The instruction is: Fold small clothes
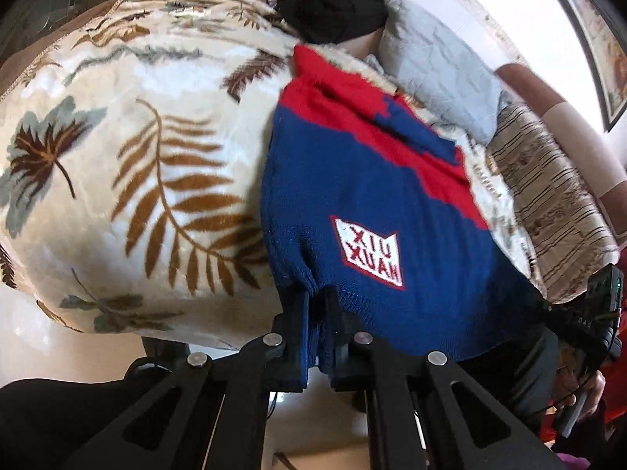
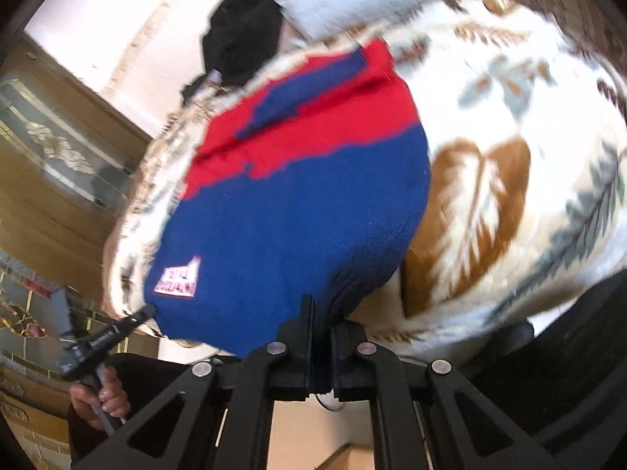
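Gripping the blue-and-red sweater (image 1: 372,180) hem, the left tool (image 1: 318,337) is clenched on knit. The right tool (image 2: 322,346) is pinching the hem's other corner over the leaf-print blanket (image 1: 129,149).

Sweater (image 1: 364,203) lies spread on the blanket (image 1: 156,149), its near hem pinched at one corner by the left gripper (image 1: 318,329) and at the other by the right gripper (image 2: 322,325). Far beyond it sit a pillow (image 1: 435,66) and a dark garment (image 1: 333,0).

Red/blue sweater (image 1: 364,180), leaf-print blanket (image 1: 137,149)
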Available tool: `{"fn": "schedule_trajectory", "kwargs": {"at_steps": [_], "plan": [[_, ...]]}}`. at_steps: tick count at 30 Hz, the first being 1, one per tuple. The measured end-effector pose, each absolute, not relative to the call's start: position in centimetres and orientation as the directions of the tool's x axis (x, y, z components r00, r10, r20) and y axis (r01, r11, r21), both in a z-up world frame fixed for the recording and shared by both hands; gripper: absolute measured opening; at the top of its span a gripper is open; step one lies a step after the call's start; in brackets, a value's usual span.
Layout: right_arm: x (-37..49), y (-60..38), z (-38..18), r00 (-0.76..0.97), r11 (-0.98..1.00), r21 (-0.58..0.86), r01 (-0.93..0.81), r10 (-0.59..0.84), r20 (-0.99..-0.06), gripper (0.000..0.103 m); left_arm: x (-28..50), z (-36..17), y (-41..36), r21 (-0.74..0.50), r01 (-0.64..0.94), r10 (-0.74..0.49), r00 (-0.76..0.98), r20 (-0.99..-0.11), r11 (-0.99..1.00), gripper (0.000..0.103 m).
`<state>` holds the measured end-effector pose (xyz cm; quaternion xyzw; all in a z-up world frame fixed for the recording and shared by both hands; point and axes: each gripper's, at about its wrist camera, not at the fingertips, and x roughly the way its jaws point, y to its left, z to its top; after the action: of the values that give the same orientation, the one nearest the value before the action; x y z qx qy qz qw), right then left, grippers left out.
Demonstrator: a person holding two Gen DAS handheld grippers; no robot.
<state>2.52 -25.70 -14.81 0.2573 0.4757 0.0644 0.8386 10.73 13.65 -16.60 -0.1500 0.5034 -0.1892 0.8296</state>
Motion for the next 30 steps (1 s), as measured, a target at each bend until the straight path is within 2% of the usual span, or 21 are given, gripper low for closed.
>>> {"fn": "schedule_trajectory", "kwargs": {"at_steps": [9, 13, 14, 18, 22, 25, 26, 28, 29, 30], "plan": [[3.9, -26.8, -8.7, 0.652, 0.839, 0.541, 0.058, 0.378, -0.657, 0.007, 13.4, -10.0, 13.0, -0.471, 0.256, -0.533, 0.493, -0.688, 0.844, 0.006], [5.7, -27.9, -7.3, 0.684, 0.829, 0.557, 0.054, 0.375, -0.625, 0.007, 16.2, -7.4, 11.9, -0.441, 0.283, -0.522, 0.523, -0.674, 0.852, 0.003], [6.4, -28.3, -6.8, 0.695, 0.829, 0.557, 0.051, 0.371, -0.616, 0.007, 17.2, -6.7, 11.7, -0.431, 0.287, -0.517, 0.534, -0.669, 0.855, 0.0], [9.8, -30.0, -4.8, 0.738, 0.829, 0.557, 0.05, 0.345, -0.58, 0.007, 20.9, -4.5, 11.1, -0.405, 0.266, -0.481, 0.579, -0.658, 0.874, 0.0], [13.7, -31.1, -4.5, 0.709, 0.841, 0.537, 0.065, 0.34, -0.617, 0.007, 22.2, -3.8, 11.0, -0.391, 0.268, -0.472, 0.585, -0.66, 0.88, 0.0], [14.1, -30.6, -5.5, 0.66, 0.861, 0.507, 0.05, 0.352, -0.664, 0.01, 20.5, -5.1, 11.2, -0.335, 0.25, -0.418, 0.562, -0.714, 0.908, 0.0], [13.8, -30.3, -6.3, 0.636, 0.866, 0.496, 0.058, 0.351, -0.687, 0.012, 19.7, -6.1, 11.3, -0.325, 0.23, -0.398, 0.545, -0.738, 0.917, 0.006], [12.9, -29.8, -8.3, 0.592, 0.865, 0.497, 0.067, 0.367, -0.718, 0.012, 18.1, -8.1, 11.6, -0.317, 0.19, -0.37, 0.505, -0.78, 0.929, 0.029], [12.1, -29.2, -9.7, 0.566, 0.868, 0.489, 0.08, 0.364, -0.739, 0.012, 16.8, -10.0, 11.9, -0.316, 0.161, -0.354, 0.461, -0.813, 0.935, 0.051], [11.5, -28.9, -10.6, 0.551, 0.871, 0.482, 0.091, 0.359, -0.753, 0.013, 15.8, -11.3, 12.0, -0.328, 0.15, -0.36, 0.428, -0.829, 0.933, 0.06]]}}
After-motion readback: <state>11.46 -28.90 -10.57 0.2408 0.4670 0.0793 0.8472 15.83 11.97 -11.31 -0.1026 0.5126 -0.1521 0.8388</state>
